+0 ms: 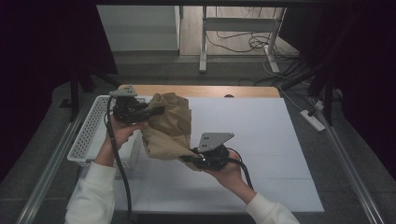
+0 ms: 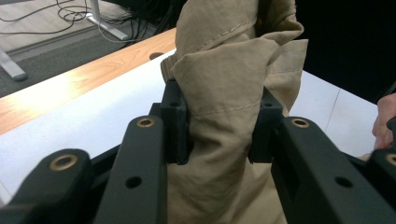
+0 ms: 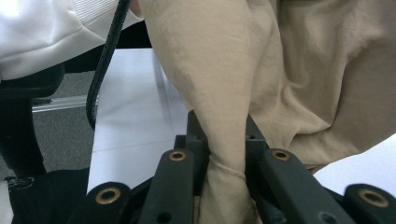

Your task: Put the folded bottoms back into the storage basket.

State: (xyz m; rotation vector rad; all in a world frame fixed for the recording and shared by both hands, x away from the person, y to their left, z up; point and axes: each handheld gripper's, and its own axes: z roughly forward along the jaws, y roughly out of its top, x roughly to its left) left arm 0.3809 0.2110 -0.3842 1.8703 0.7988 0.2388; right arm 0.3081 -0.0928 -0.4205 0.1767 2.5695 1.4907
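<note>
clearly the tan garment [image 1: 169, 126], held up over the white worktop [image 1: 261, 140] beside the basket [image 1: 91, 135], looks soft, light and floppy, so the left tongs [image 2: 219, 128] and right tongs [image 3: 226, 140], each clamped on a bunched fold, seem best placed at seams.

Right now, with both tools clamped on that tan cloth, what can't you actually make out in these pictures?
- What garment the tan cloth is: bunched up in the high view, cut off by the edges in both gripper views.
- The right gripper fingers: buried in cloth folds in the high view.
- Inside of the white basket: partly covered by the left gripper, hand and cloth.
- The table's near edge: cut off by the sleeves.
</note>
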